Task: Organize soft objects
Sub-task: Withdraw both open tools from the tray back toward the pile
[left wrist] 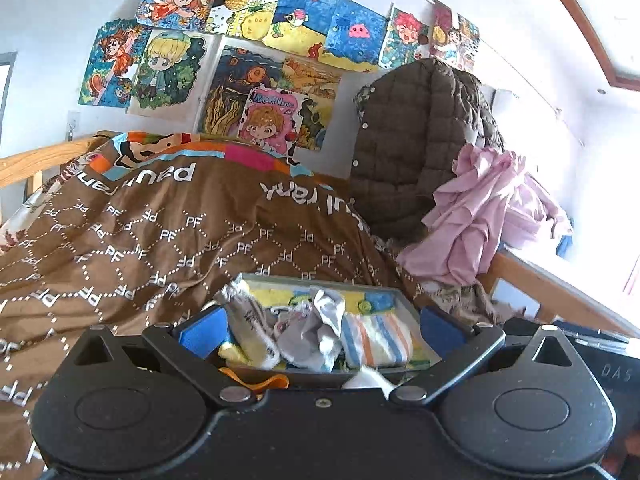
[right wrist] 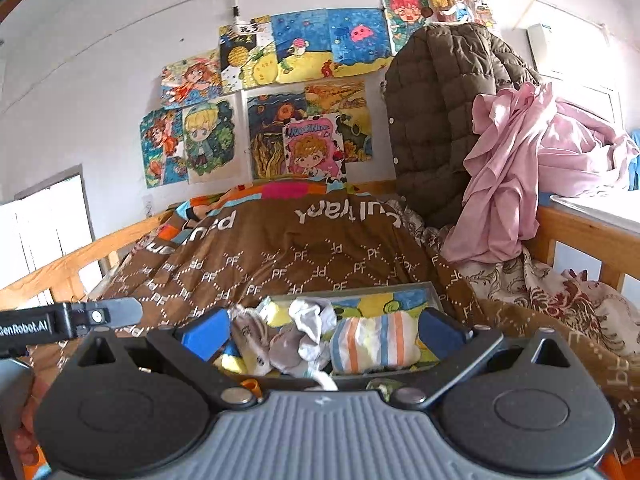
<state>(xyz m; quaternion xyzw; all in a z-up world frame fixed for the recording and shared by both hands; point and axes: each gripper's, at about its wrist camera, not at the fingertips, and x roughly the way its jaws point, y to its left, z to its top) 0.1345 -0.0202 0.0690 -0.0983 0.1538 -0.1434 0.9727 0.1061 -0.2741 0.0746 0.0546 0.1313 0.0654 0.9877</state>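
- Both grippers hover low over the bed: the left gripper [left wrist: 316,328] and the right gripper [right wrist: 320,330] each have their blue-padded jaws spread wide with nothing between them, framing the same shallow tray.
- Behind them, the brown quilt [left wrist: 168,232] with its white lettering covers most of the bed; a brown padded jacket [right wrist: 436,120] and a bundle of pink cloth [right wrist: 516,168] are heaped at the far right corner, well apart from the tray.
- On the quilt just ahead of the jaws sits the grey tray [right wrist: 434,300], holding the soft things to sort.
- At its right side lies a folded striped cloth [right wrist: 376,344], a compact, plump bundle; it looks light and should keep its shape if pinched across the middle of the fold.
- Left of it, a tangle of grey socks [right wrist: 304,340] lies crumpled and overlapping; these seem limp and likely to drag a neighbour along, so a raised cuff or ridge is the better place to grasp.
- A white-and-yellow sock [left wrist: 260,344] lies at the tray's left side, beside the grey ones.
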